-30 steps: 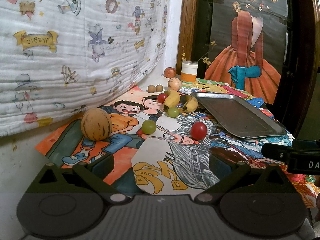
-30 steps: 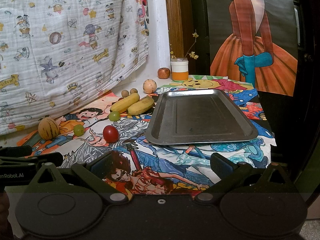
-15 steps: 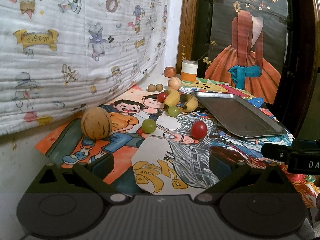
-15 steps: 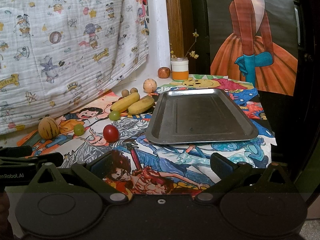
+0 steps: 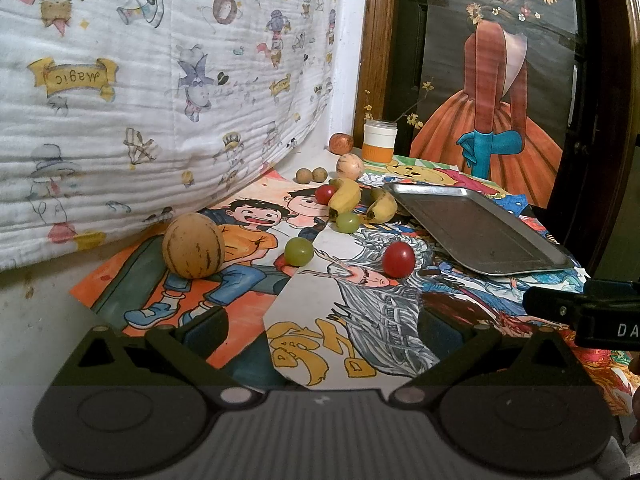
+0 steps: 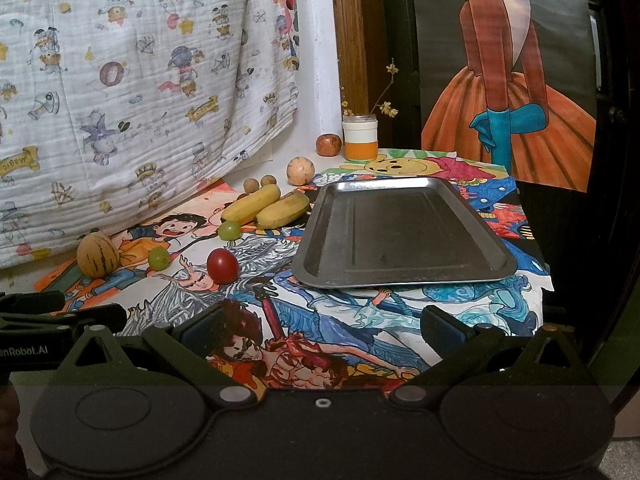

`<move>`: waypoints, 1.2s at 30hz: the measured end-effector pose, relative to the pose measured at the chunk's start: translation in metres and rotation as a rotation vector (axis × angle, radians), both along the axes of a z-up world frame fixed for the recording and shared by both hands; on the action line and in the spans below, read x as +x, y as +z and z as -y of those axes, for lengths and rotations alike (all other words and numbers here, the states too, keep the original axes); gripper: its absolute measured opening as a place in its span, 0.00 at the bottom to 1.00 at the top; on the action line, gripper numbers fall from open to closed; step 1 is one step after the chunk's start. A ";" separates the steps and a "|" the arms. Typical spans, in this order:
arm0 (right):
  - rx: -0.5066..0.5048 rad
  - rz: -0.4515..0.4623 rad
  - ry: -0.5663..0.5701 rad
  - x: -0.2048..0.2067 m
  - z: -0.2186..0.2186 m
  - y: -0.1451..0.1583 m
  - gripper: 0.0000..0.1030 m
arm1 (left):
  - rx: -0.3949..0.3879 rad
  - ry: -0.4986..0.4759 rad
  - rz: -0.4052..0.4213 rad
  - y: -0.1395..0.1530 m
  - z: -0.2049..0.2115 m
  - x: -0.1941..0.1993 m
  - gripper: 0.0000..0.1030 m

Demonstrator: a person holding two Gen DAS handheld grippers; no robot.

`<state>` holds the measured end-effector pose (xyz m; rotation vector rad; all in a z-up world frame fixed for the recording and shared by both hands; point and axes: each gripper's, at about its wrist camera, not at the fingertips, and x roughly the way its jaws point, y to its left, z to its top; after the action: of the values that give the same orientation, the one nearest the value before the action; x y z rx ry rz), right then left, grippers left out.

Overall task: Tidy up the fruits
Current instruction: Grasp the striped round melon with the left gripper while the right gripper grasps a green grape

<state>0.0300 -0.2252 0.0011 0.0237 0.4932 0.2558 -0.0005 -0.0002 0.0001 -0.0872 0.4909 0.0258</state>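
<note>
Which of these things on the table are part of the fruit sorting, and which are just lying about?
For the job: metal tray, bananas, red tomato, green grapes, striped melon, both open grippers, left and right.

Lying about: orange-and-white jar, hanging printed cloth, colored drawings underneath.

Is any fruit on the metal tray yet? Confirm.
No, the metal tray lies bare; the bananas and red tomato sit beside it.

Cartoon-print quilt (image 5: 160, 80) left; wooden door frame (image 6: 352, 40); dancer poster (image 6: 508, 80).
</note>
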 end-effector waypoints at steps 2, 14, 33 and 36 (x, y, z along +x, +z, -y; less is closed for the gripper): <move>-0.002 0.000 0.001 0.000 0.000 0.000 1.00 | 0.005 0.014 0.010 -0.002 -0.002 0.000 1.00; -0.146 0.034 0.192 0.024 -0.028 0.016 1.00 | 0.035 0.101 0.059 0.015 -0.028 0.009 1.00; -0.486 0.000 0.740 0.100 -0.119 0.023 0.93 | -0.188 0.144 -0.033 -0.004 -0.093 0.063 0.95; -0.509 -0.007 0.817 0.107 -0.131 0.020 0.87 | -0.211 0.153 -0.045 -0.007 -0.099 0.068 0.90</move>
<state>0.1371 -0.0943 0.0210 -0.6855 0.5454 0.9215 0.0679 0.0987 -0.0069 -0.3313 0.5297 0.1259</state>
